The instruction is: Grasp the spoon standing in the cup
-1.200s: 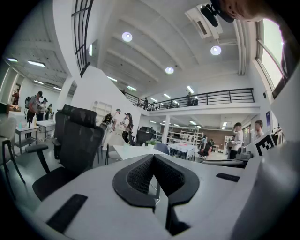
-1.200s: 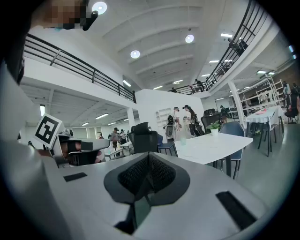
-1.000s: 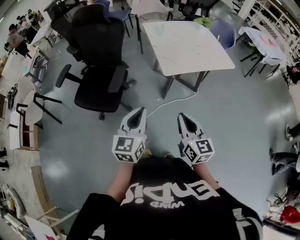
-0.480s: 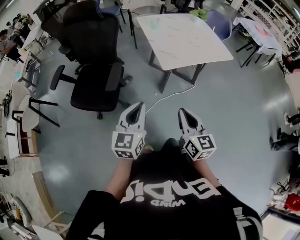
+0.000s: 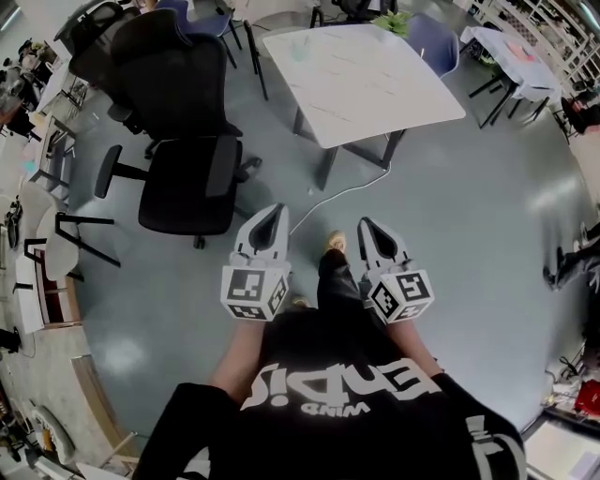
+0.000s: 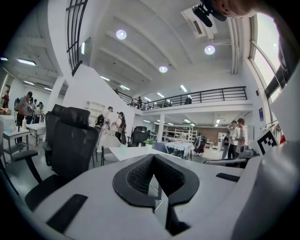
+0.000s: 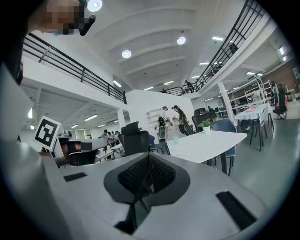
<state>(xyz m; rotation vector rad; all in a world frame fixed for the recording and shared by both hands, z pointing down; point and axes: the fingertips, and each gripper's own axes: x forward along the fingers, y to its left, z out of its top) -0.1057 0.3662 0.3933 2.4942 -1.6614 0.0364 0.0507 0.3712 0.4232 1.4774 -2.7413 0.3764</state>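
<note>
A white table (image 5: 366, 80) stands ahead across the grey floor. Near its far left corner sits a small pale cup (image 5: 298, 52), also seen as a cup (image 7: 176, 139) in the right gripper view. It is too small to make out a spoon in it. My left gripper (image 5: 273, 217) and right gripper (image 5: 367, 228) are held side by side in front of the person's body, well short of the table. Both point toward it. In the gripper views the left gripper (image 6: 153, 157) and right gripper (image 7: 148, 155) have their jaws together with nothing between them.
A black office chair (image 5: 184, 178) stands to the left of the path. A white cable (image 5: 339, 196) runs over the floor from under the table. A potted plant (image 5: 392, 21) and a blue chair (image 5: 434, 43) are at the table's far side. People stand further back.
The table and chair have come closer and lower in the head view. The person's leg and shoe now show between the grippers. Both grippers keep the same pose, shut.
</note>
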